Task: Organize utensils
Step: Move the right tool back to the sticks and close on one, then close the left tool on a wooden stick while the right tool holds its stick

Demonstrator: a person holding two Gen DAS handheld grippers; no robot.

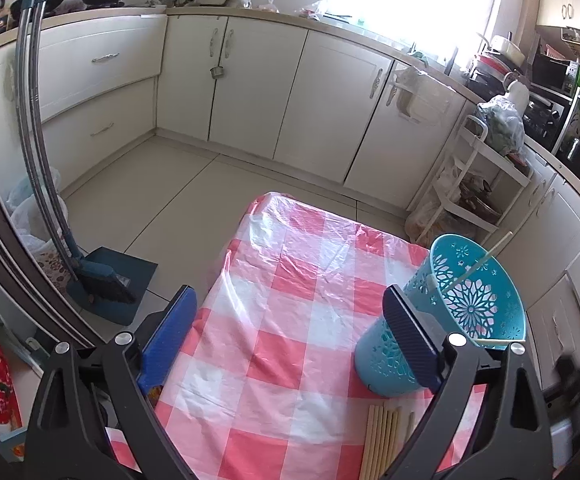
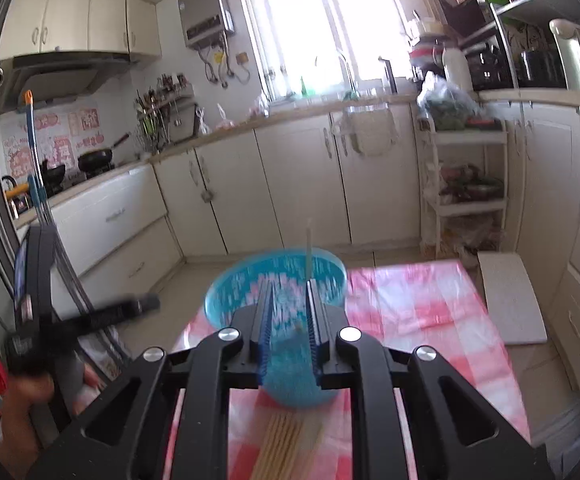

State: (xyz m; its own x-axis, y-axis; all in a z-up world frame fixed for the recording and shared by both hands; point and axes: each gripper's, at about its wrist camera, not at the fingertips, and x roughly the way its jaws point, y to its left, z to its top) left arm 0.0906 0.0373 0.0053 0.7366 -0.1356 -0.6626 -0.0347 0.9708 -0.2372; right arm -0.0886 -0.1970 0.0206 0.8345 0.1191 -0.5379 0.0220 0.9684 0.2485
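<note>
A teal perforated basket [image 1: 418,280] stands on the pink-checked tablecloth [image 1: 282,264], with one pale chopstick [image 1: 486,258] leaning inside it. Several more chopsticks [image 1: 384,440] lie flat in front of the basket. My left gripper [image 1: 290,296] hovers wide open and empty, its right finger beside the basket. In the right wrist view my right gripper [image 2: 289,286] hangs over the basket [image 2: 226,296], jaws slightly apart. The chopstick [image 2: 309,244] rises just past the right fingertip, and the pads do not press on it. The loose chopsticks [image 2: 282,444] lie below.
A broom and dustpan [image 1: 106,288] stand on the floor to the left of the table. A white shelf rack [image 2: 466,168] with bags stands behind the table. A pale board [image 2: 514,300] sits by the table's right edge. Kitchen cabinets [image 1: 250,88] line the far walls.
</note>
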